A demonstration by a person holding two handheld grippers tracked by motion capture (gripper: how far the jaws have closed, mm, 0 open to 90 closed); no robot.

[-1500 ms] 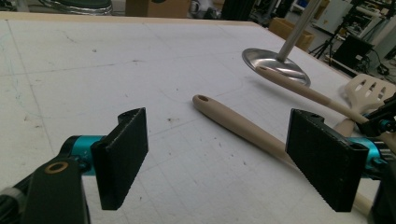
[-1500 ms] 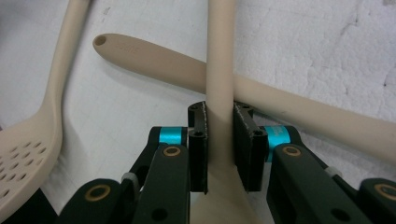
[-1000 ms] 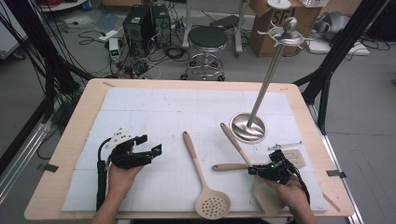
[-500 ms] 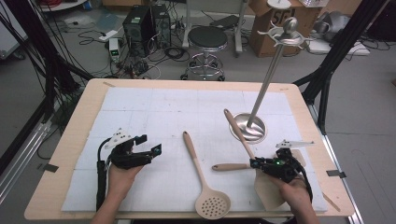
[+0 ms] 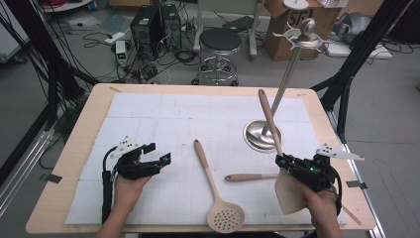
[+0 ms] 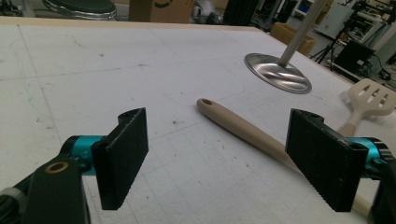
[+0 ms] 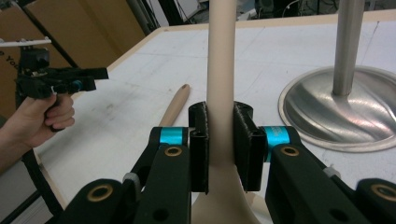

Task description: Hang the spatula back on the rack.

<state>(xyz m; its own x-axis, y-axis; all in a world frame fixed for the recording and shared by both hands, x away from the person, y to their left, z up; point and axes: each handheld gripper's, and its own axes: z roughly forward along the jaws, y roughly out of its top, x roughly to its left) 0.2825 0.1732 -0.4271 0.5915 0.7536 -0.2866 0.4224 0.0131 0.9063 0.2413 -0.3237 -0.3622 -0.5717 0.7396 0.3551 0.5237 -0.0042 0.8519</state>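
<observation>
- Spatula (image 5: pixel 271 126) is sitting clamped by the handle in the right gripper (image 5: pixel 285 163), handle pointing up and away, broad flat blade hanging below the jaws near the table's front right edge.
- Right gripper view is showing both pads pressing on the handle's lower neck (image 7: pixel 220 93), just above where it is widening into the blade.
- Left gripper (image 5: pixel 163 157) is resting low over the white mat (image 5: pixel 163 119) at the left, jaws standing spread wide with nothing between them.
- Skimmer (image 5: pixel 215 191) is lying flat on the mat between the two grippers, perforated bowl toward the front edge.
- Slotted turner (image 6: pixel 369 98) is lying beside it; its handle (image 5: pixel 250 176) is pointing left, close to the held spatula.
- Metal stand (image 5: pixel 262 135) is standing upright on its round base, just beyond the right gripper.
</observation>
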